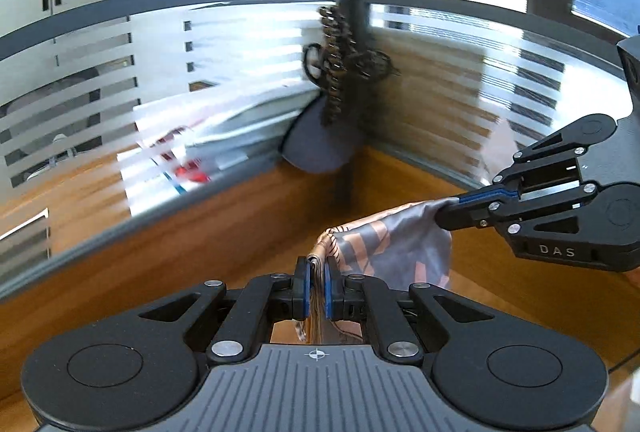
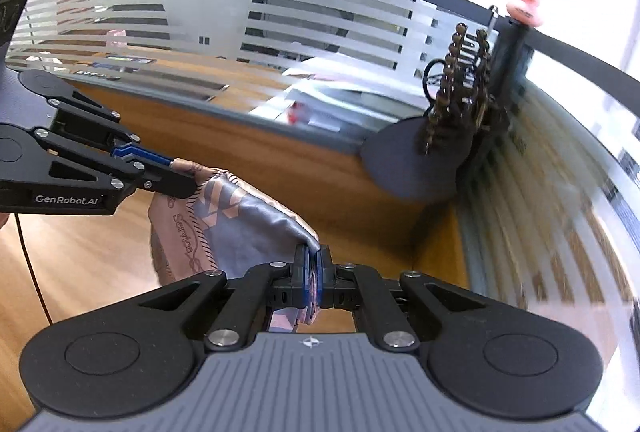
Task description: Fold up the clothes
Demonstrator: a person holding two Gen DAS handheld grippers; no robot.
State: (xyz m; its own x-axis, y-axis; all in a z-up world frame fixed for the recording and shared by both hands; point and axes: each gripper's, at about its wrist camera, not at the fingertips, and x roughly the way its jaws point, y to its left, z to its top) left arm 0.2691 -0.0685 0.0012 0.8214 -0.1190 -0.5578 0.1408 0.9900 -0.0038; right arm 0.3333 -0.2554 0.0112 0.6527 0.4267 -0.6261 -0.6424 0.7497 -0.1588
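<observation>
Cloth slung between both tools above desk, lower part hidden | left gripper clenched on one edge | right gripper at 3 o'clock pinching other edge | background blurred

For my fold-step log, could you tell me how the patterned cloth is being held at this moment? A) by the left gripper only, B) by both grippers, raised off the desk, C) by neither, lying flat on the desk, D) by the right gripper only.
B: the left gripper and the right gripper each pinch an edge of the patterned cloth, which hangs between them above the wooden desk.
</observation>
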